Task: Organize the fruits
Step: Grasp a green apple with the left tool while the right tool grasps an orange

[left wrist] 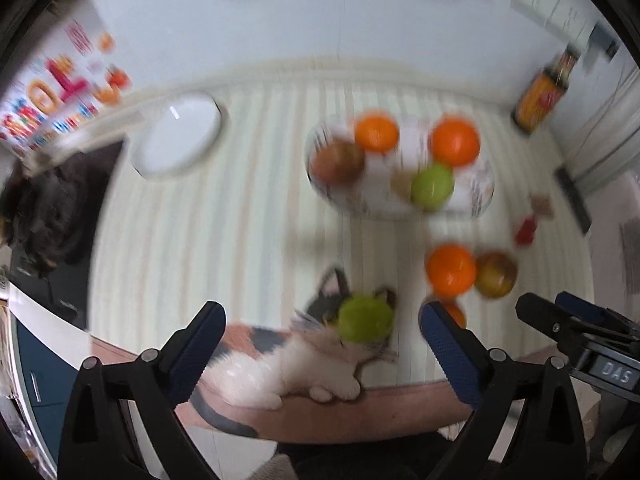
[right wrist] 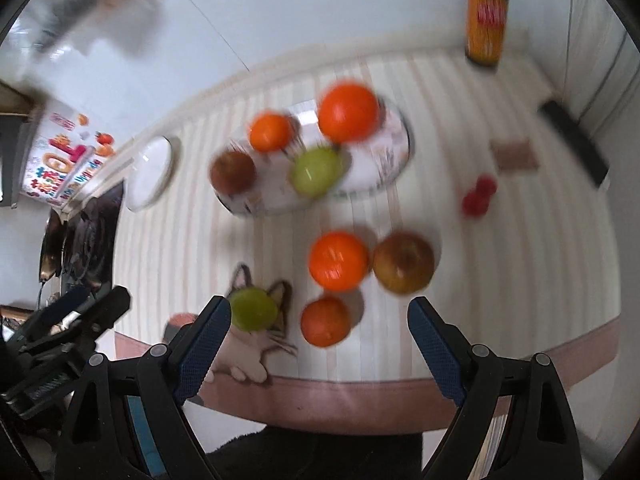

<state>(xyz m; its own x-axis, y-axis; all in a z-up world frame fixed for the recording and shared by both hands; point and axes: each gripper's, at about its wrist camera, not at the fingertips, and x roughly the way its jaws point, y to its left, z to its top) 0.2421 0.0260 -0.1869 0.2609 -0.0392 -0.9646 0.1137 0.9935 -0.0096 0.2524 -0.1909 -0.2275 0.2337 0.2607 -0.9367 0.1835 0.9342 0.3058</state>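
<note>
A glass bowl point(left wrist: 482, 190) point(right wrist: 394, 152) on the striped table holds two oranges point(left wrist: 377, 132) point(right wrist: 348, 113), a reddish apple point(left wrist: 338, 162) point(right wrist: 233, 172) and a green apple point(left wrist: 432, 186) point(right wrist: 316, 172). In front of it lie a loose green apple point(left wrist: 365, 318) point(right wrist: 254, 309), two oranges point(left wrist: 451, 270) point(right wrist: 338, 261) point(right wrist: 325, 321) and a reddish apple point(left wrist: 496, 275) point(right wrist: 404, 262). My left gripper point(left wrist: 322, 326) is open and empty, just short of the loose green apple. My right gripper point(right wrist: 320, 322) is open and empty, with the nearest orange between its fingers' line. Both views are blurred.
An empty white plate point(left wrist: 178, 140) point(right wrist: 150, 174) sits at the back left. A bottle with an orange label point(left wrist: 542, 94) point(right wrist: 486, 24) stands at the back right. A small red object point(left wrist: 526, 230) point(right wrist: 478, 196) and a dark bar point(right wrist: 574, 138) lie to the right. A cat picture point(left wrist: 280, 360) marks the table's near edge.
</note>
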